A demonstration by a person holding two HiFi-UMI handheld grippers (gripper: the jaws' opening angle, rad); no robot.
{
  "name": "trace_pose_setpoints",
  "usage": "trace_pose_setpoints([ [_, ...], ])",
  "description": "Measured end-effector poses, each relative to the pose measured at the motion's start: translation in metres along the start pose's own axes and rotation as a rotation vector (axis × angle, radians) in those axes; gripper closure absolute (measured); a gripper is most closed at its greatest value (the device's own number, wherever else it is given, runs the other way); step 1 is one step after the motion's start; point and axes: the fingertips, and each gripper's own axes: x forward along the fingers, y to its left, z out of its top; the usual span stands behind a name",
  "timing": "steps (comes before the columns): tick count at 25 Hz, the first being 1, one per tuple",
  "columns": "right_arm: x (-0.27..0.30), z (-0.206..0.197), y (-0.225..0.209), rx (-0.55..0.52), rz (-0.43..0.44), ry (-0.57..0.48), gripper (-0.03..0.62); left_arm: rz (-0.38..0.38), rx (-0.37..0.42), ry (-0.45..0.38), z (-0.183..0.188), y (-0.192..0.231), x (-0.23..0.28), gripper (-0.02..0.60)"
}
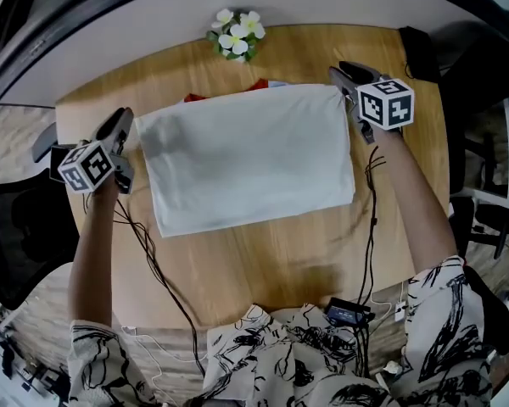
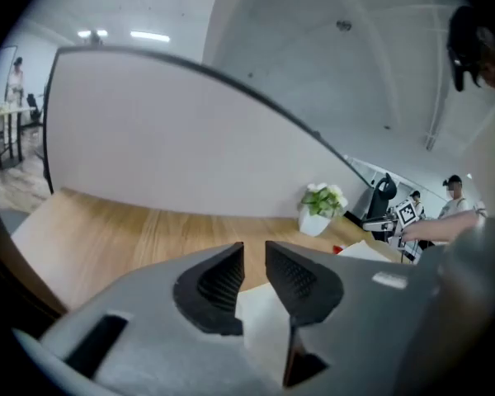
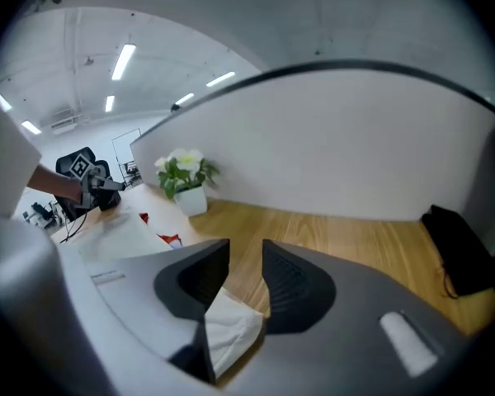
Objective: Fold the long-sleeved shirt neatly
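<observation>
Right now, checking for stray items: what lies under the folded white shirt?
Wooden table, plus something red peeking past the shirt's far edge. What else lies beneath is covered.

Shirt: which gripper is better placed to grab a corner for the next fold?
Right, likely: the right gripper is open at the shirt's far corner; the left gripper sits beside its edge.

left gripper (image 1: 122,122): fingers slightly apart | right gripper (image 1: 339,73): fingers slightly apart
</observation>
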Motion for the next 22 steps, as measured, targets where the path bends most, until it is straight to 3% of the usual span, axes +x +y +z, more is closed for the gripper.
trace_pose_setpoints([
  [2,-0.028,0.014,0.011,-0.032,0.0,-0.092,0.447,-0.027,0.11,-0.097,0.01,-0.026,-0.028,0.566],
  [4,-0.058,0.015,0.034,-0.045,0.032,-0.141,0.447,-0.071,0.208,-0.144,0.007,-0.059,-0.058,0.578],
  [6,-0.086,0.003,0.061,-0.051,0.069,-0.15,0.468,-0.11,0.255,-0.146,-0.01,-0.088,-0.085,0.578],
  [9,-0.123,-0.032,0.095,-0.089,0.08,-0.108,0.426,-0.095,0.293,-0.119,-0.045,-0.113,-0.126,0.577],
  [12,-0.158,-0.085,0.12,-0.087,0.072,-0.03,0.396,-0.041,0.274,-0.025,-0.1,-0.122,-0.163,0.577],
  [17,-0.192,-0.173,0.138,-0.014,0.023,0.098,0.372,0.063,0.184,0.16,-0.196,-0.116,-0.196,0.485],
  [22,-0.197,-0.217,0.136,0.073,-0.045,0.122,0.362,0.187,0.184,0.245,-0.236,-0.098,-0.192,0.472],
])
